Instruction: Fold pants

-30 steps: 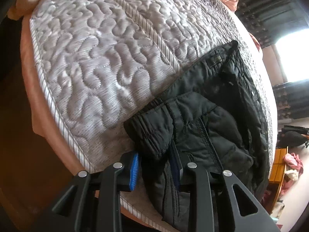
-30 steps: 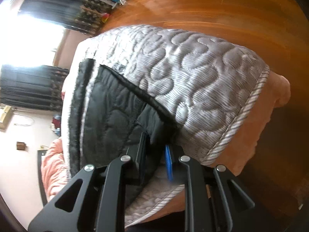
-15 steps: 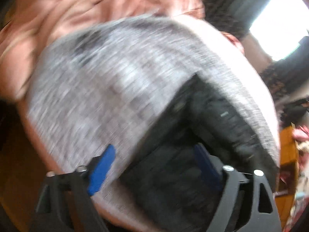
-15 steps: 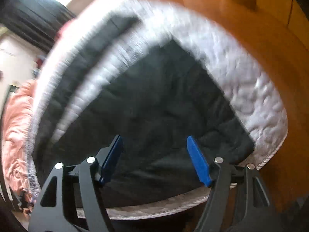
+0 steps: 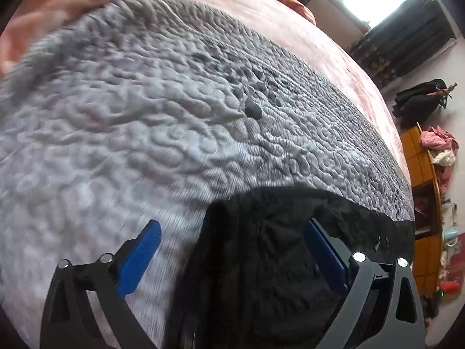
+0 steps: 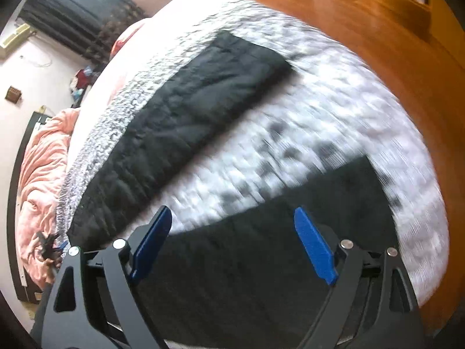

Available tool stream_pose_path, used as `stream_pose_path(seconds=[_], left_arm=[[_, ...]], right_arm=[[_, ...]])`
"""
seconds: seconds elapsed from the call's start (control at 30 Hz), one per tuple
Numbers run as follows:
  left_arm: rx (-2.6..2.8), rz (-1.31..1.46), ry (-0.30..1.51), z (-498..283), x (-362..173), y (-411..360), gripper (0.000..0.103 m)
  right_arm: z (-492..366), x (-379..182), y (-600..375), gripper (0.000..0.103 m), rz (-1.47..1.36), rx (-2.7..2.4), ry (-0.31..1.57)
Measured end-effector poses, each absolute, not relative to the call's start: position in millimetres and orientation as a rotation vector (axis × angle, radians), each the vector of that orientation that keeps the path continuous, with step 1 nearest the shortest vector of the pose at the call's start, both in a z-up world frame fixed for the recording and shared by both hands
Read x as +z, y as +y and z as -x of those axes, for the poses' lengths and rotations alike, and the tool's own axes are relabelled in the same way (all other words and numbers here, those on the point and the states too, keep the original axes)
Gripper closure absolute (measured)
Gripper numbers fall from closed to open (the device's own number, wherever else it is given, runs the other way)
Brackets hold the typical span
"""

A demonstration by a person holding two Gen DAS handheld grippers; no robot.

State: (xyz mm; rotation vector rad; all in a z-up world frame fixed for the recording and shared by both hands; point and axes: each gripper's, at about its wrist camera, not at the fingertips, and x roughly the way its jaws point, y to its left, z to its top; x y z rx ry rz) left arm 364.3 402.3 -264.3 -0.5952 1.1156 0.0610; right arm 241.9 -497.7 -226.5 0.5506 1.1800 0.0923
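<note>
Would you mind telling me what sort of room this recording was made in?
Most likely a bedroom: black pants lie on a bed with a grey quilted cover, a pink blanket bunched beside it, and dark curtains at a bright window.

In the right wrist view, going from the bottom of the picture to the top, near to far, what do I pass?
right gripper, jaws opening, nothing between → near black pant leg → strip of grey quilt → far black pant leg → dark curtains

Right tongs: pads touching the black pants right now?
Apart. The right wrist view shows the right tongs opening, blue pads spread wide, with nothing pinched; the black pants lie on the quilt beneath.
</note>
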Motion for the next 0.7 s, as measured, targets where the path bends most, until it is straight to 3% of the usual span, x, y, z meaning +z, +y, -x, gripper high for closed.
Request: stream_pose_path(seconds=[0.17,0.2,0.3,0.47,0.7], left_arm=[[-0.006,0.578,1.168,-378.0,-290.1,398.9,0.019],[-0.019,0.574,1.164,-376.5,-289.5,397.5,0.033],[-0.046,0.581,1.169,-375.9,-289.1,396.2,0.058],[-0.009,0.558,1.155,-380.3,-287.5,392.2,0.071],[0.029,0.596,1.118,-380.4,-292.1,394.6,0.074]], right_arm=[[-315.5,-220.0,-484.4,0.015,-0.525,0.191,1.170],[-330.7,-218.8,-483.2,0.015,-0.522,0.211,1.166],[-385.7,-211.6,-482.7,0.014,-0.477,0.252,1.151],[-473.6,-217.0,-499.9,0.013,-0.417,0.230,1.151],[-548.7,-263.8,-512.6,0.013,-0.327,0.220,1.230]])
